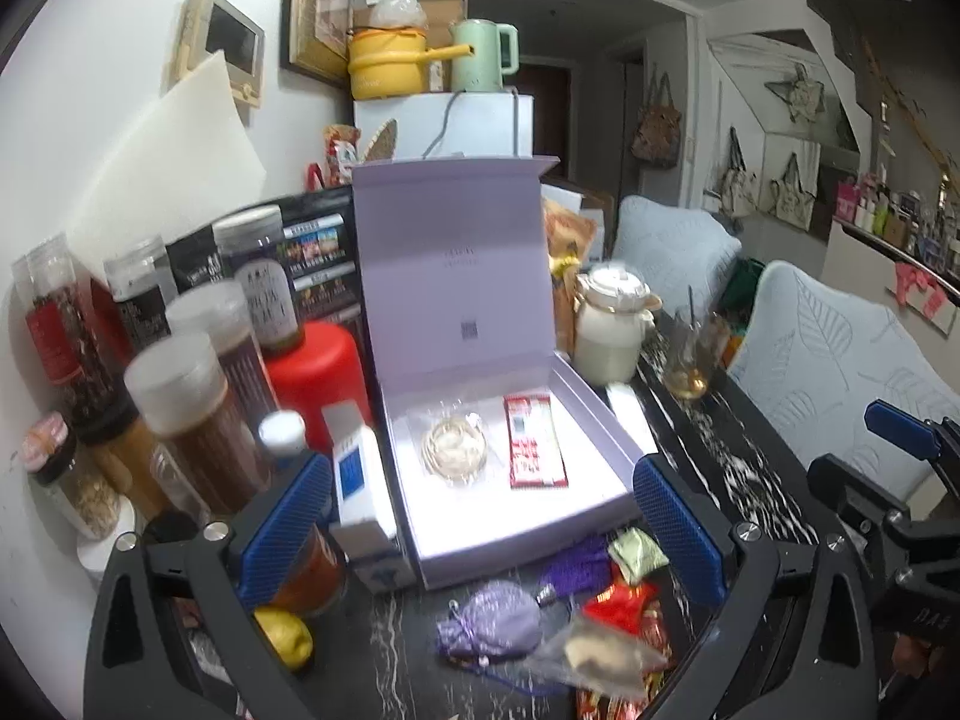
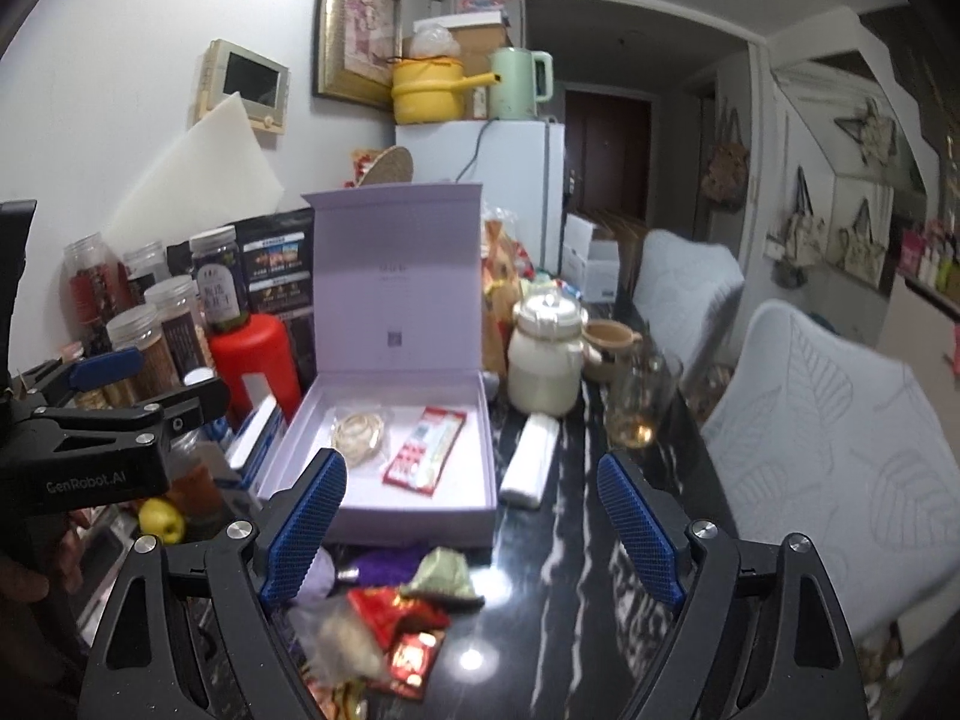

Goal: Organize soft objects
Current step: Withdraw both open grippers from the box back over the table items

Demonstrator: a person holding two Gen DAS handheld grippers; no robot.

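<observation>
Holding both grippers' fingers (image 1: 675, 525) open and empty, we risk snagging neighbouring pouches (image 2: 441, 576) or toppling jars (image 1: 198, 420).

White wall (image 2: 120, 30) on the left bears a framed picture (image 2: 360, 24). Two pale chairs (image 2: 840, 450) right. Dark door (image 2: 606, 138) far.
</observation>
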